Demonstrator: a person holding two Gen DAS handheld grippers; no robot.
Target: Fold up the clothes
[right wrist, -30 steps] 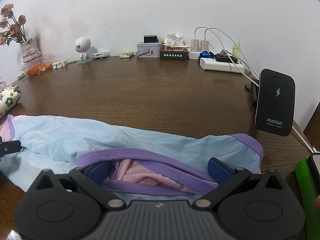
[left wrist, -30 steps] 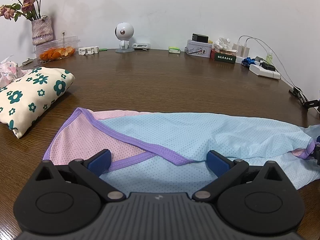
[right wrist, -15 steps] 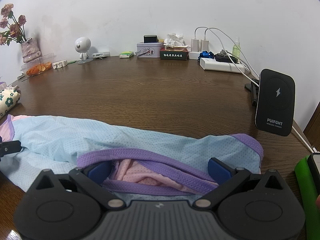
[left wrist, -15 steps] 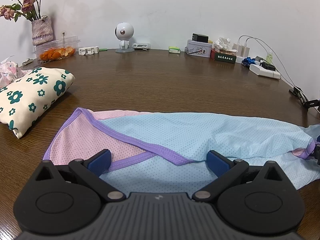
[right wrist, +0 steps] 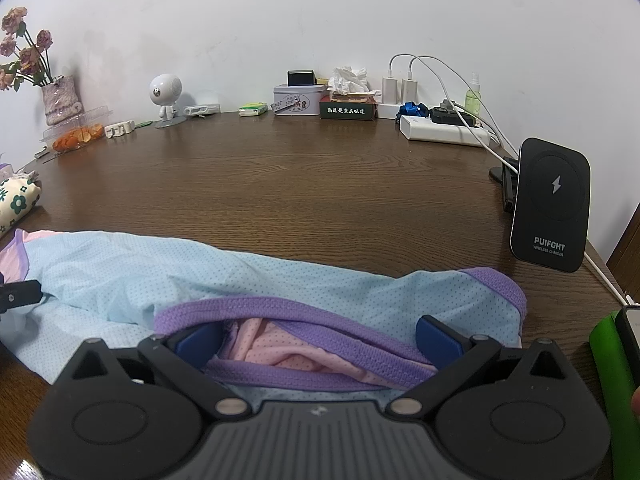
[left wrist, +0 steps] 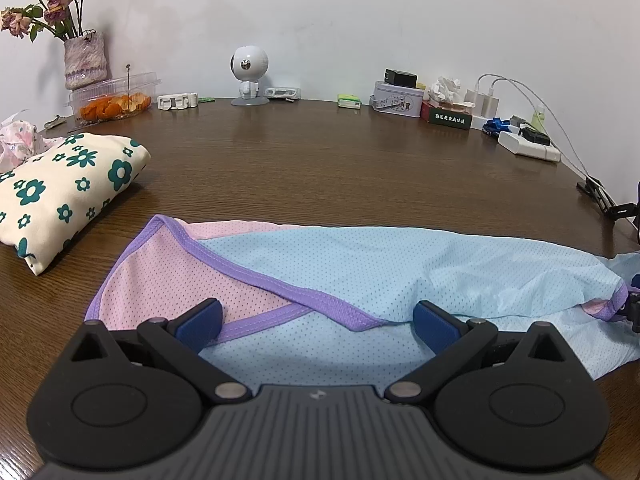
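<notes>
Mesh fabric, thin and dotted with small holes, makes up the garment (left wrist: pixel 400 264) that lies stretched along the near edge of the brown wooden surface (left wrist: pixel 320 168). It is light blue outside, pink inside, with purple binding (left wrist: pixel 280 284) along its openings. It looks very light and limp, with no stiffness of its own, so any lifted part would likely sag and drag the rest along. The weave seems smooth enough to slide over the wood.

The left gripper (left wrist: pixel 316 322) sits low over the garment's left end, fingers spread wide and holding nothing, blue pads to either side of the spot where two purple bindings cross. The right gripper (right wrist: pixel 320 338) is at the other end, also spread wide and empty, with its pads flanking a gaping purple-edged opening (right wrist: pixel 296 308) where bunched pink lining (right wrist: pixel 288 356) shows. Whether the pads touch the cloth or hover just above it is hard to judge from these low views.

The bound edges are probably the best places to take hold, being thicker and less stretchy than the single mesh layer. A pinch there should catch both layers; a pinch on plain mesh may lift only the top one.

A folded floral cloth (left wrist: pixel 60 192) rests well to the left, and a black wireless charger (right wrist: pixel 552 204) stands near the right end.
</notes>
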